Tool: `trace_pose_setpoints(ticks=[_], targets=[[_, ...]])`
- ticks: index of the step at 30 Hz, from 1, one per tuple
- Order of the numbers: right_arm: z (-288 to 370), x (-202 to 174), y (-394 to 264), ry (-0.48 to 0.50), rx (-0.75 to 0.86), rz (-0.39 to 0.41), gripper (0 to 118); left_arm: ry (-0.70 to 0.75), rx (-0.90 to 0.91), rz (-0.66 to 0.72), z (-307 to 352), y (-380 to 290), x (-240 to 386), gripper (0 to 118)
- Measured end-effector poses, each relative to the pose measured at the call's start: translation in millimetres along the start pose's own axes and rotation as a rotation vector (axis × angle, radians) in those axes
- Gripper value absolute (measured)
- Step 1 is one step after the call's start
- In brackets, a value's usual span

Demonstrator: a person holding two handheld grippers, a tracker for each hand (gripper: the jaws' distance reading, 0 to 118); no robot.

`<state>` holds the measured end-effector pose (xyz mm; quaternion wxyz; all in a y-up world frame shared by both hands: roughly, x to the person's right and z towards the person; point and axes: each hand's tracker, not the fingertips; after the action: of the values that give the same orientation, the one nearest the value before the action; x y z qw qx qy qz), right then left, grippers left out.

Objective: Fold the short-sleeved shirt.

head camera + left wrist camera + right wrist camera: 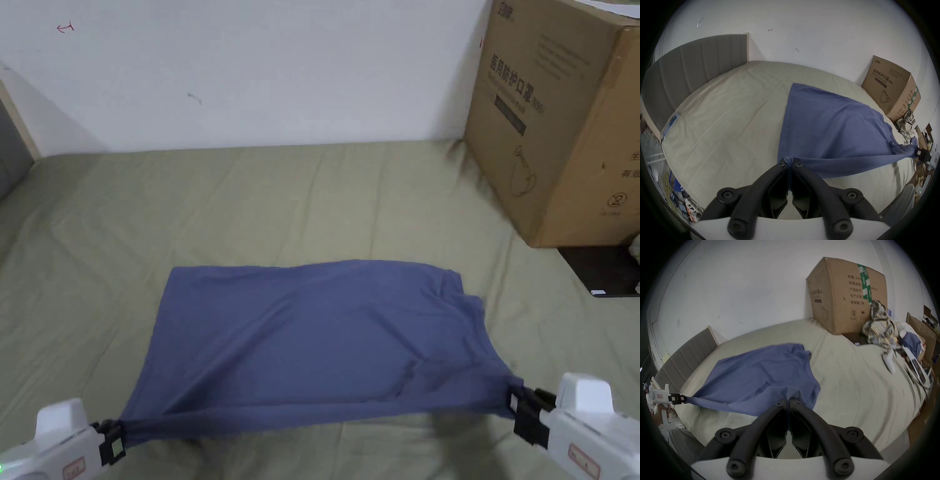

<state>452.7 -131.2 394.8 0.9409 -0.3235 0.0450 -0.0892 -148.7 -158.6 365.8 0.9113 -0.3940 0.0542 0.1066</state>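
A blue short-sleeved shirt (312, 344) is stretched over the olive bed sheet (262, 194), its far edge lying flat and its near edge lifted taut. My left gripper (119, 440) is shut on the near left corner, with cloth bunched between its jaws in the left gripper view (789, 162). At the near right corner my right gripper (517, 403) is shut on the fabric, seen pinched in the right gripper view (788, 400). The shirt (831, 126) runs across to the right gripper (918, 152). The left gripper (683, 398) holds the shirt (756, 374) far off.
A large cardboard box (556, 119) stands on the bed at the far right against the white wall. A dark flat item (600, 269) lies in front of it. Crumpled patterned clothes (878, 324) sit by the box. A grey headboard (688, 71) closes the left side.
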Motion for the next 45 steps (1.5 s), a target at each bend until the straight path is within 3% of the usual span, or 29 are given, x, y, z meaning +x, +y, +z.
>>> trace_pose_setpoints(ticks=[5,14,17,18,19,21,22,23,24,29,32,34,35,36,38,39,40,45], targets=[[9.0,17.7,-46.8,-0.03,-0.076,-0.059,1,0.032,-0.039,-0.015,12.9,-38.5,-13.1,0],[-18.5,9.5,-88.3,-0.131,-0.27,-0.114,2,0.078,-0.118,-0.018,-1.1,-69.6,-12.6,1],[-14.7,-0.2,-80.0,-0.159,-0.265,-0.121,26,0.092,-0.112,-0.004,2.4,-65.9,-7.4,14],[-13.3,-2.1,-77.0,-0.179,-0.268,-0.123,26,0.088,-0.115,0.004,5.5,-62.9,-6.7,14],[-9.2,-6.3,-70.5,-0.206,-0.257,-0.111,48,0.091,-0.118,0.017,9.5,-58.4,-4.2,24],[1.1,-13.3,-53.4,-0.207,-0.189,-0.079,91,0.084,-0.095,0.037,22.8,-47.1,4.4,64],[8.6,-19.2,-42.1,-0.205,-0.141,-0.059,102,0.062,-0.047,0.047,30.7,-39.5,9.0,92],[15.4,-24.5,-29.9,-0.196,-0.092,-0.039,102,0.041,0.008,0.055,39.1,-31.5,14.1,107],[23.4,-31.0,-15.2,-0.189,-0.033,-0.018,102,0.019,0.076,0.059,49.1,-21.9,19.9,113],[62.6,-67.7,42.4,-0.174,0.223,0.066,102,-0.038,0.353,-0.006,97.6,21.2,61.2,113],[78.8,-85.5,60.1,-0.174,0.346,0.115,101,0.016,0.544,-0.081,118.5,28.2,84.7,112],[85.9,-96.1,65.4,-0.194,0.408,0.142,92,0.059,0.604,-0.12,124.8,30.0,97.1,107],[88.2,-99.9,65.9,-0.205,0.431,0.156,83,0.072,0.62,-0.137,127.3,30.2,101.1,99],[90.6,-103.9,66.6,-0.22,0.448,0.172,69,0.06,0.634,-0.152,127.9,30.0,104.5,83],[91.6,-108.3,65.9,-0.231,0.464,0.193,16,0.042,0.631,-0.159,129.5,28.7,108.9,25],[92.4,-109.5,65.5,-0.228,0.463,0.193,0,0.02,0.622,-0.168,128.5,28.7,109.0,5],[92.9,-109.2,65.2,-0.224,0.464,0.188,0,-0.006,0.613,-0.167,126.5,28.5,108.3,0],[93.8,-105.3,59.6,-0.23,0.468,0.185,0,0.003,0.552,-0.198,121.7,17.4,103.8,0]])
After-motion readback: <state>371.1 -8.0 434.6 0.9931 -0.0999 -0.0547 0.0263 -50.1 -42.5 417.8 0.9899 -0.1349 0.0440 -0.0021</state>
